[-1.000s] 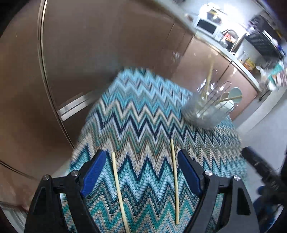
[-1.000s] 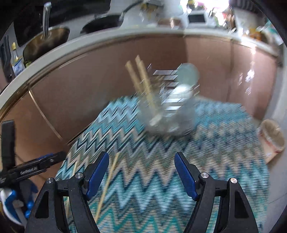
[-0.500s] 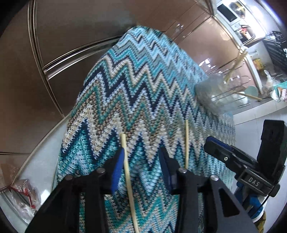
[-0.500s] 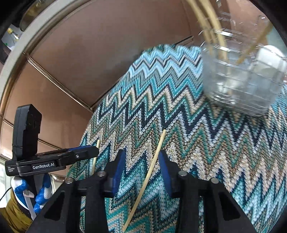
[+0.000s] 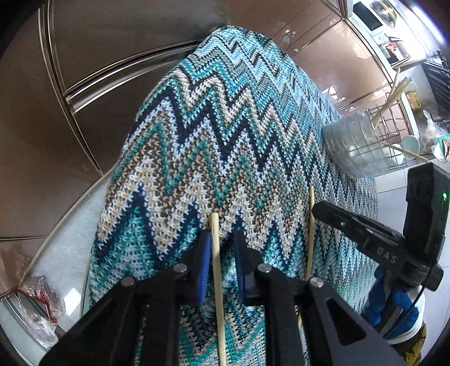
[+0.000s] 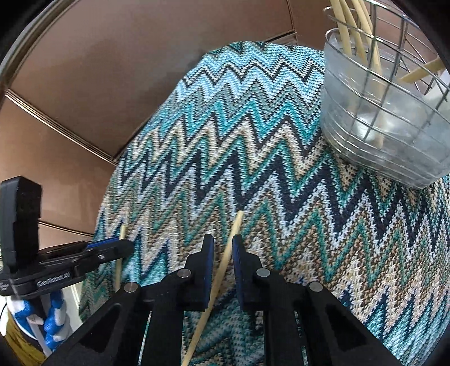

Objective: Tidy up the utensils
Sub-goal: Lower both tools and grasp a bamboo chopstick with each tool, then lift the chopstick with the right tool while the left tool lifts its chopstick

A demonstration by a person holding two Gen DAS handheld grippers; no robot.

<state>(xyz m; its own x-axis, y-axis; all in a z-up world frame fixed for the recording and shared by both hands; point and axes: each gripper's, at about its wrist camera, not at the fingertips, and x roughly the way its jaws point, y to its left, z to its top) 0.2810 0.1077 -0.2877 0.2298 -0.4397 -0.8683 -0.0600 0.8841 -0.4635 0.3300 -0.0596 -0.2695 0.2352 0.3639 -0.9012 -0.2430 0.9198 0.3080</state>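
Two pale wooden chopsticks lie on a zigzag knit cloth (image 5: 225,126). My left gripper (image 5: 220,239) straddles one chopstick (image 5: 216,253), its blue pads narrowed close around it, a small gap left on each side. My right gripper (image 6: 222,245) straddles the other chopstick (image 6: 225,259), which touches the right pad. That second chopstick (image 5: 310,225) also shows in the left wrist view beside the right gripper's body (image 5: 393,239). A clear holder in a wire basket (image 6: 379,121) with several chopsticks stands at the back right.
Brown cabinet doors (image 5: 112,70) rise behind the cloth. A white floor and a plastic bag (image 5: 36,304) lie low on the left. Kitchen counter clutter and a microwave (image 5: 371,14) sit far right. The left gripper's body (image 6: 56,264) shows in the right wrist view.
Both grippers came down low over the cloth and narrowed from wide open to nearly shut, each around one chopstick. The holder now sits farther to the upper right.
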